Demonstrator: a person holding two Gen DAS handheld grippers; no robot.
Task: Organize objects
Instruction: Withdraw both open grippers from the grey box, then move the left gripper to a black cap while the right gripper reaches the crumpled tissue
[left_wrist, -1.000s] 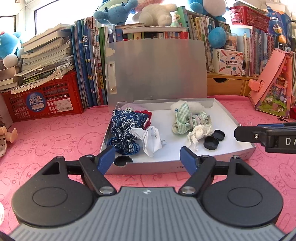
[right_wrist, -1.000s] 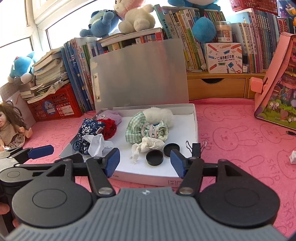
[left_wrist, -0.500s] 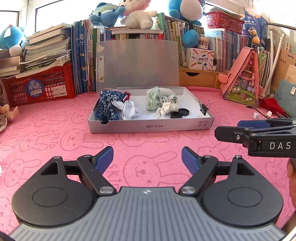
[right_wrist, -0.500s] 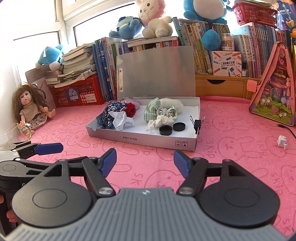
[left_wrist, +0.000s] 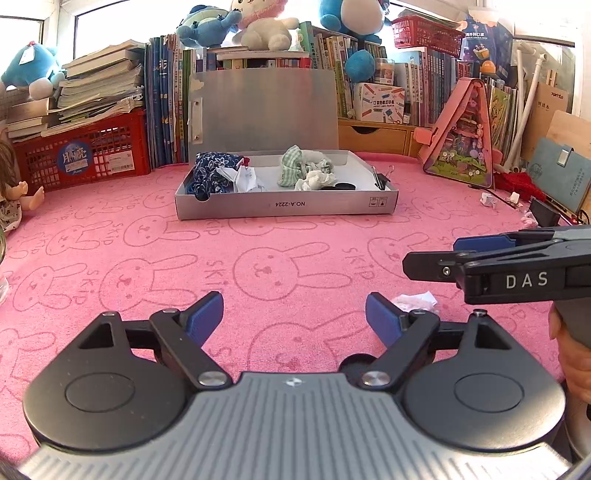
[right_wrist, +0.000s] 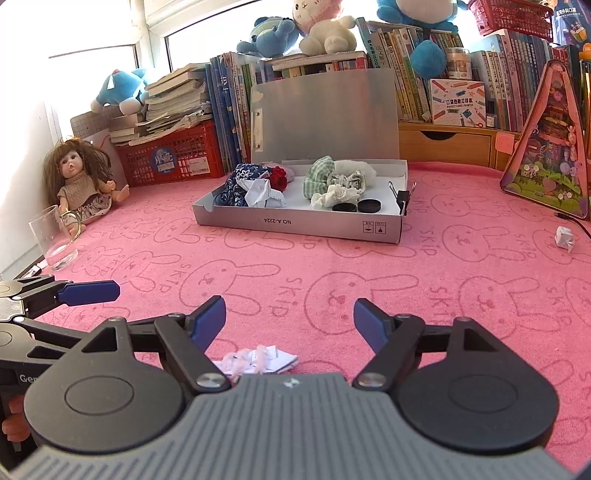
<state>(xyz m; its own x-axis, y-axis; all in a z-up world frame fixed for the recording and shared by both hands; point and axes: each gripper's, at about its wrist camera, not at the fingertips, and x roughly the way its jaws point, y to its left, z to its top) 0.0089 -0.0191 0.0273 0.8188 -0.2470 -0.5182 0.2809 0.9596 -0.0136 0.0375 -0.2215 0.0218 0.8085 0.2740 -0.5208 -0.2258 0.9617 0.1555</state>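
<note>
A silver box (left_wrist: 286, 206) (right_wrist: 295, 221) with its lid raised stands far ahead on the pink bunny cloth. Inside lie blue floral fabric (left_wrist: 210, 171), crumpled white paper (left_wrist: 242, 179), green checked cloth (left_wrist: 293, 170), two black caps (right_wrist: 356, 206) and a binder clip (right_wrist: 400, 195). My left gripper (left_wrist: 293, 319) hovers low over the cloth, jaws opening with nothing between them. My right gripper (right_wrist: 290, 321) is also opening and empty. A crumpled paper scrap (right_wrist: 258, 360) (left_wrist: 413, 301) lies on the cloth just under the right gripper's base.
A doll (right_wrist: 83, 181) and a clear glass (right_wrist: 55, 240) sit at the left. A red crate (left_wrist: 85, 155), books and plush toys line the back. A pink triangular toy house (left_wrist: 465, 140) stands right. A small paper wad (right_wrist: 564, 238) lies on the cloth at right.
Both grippers have drawn back from the box, which now looks much farther away, and their jaws have spread wider. A paper scrap has come into view beneath the right gripper.
</note>
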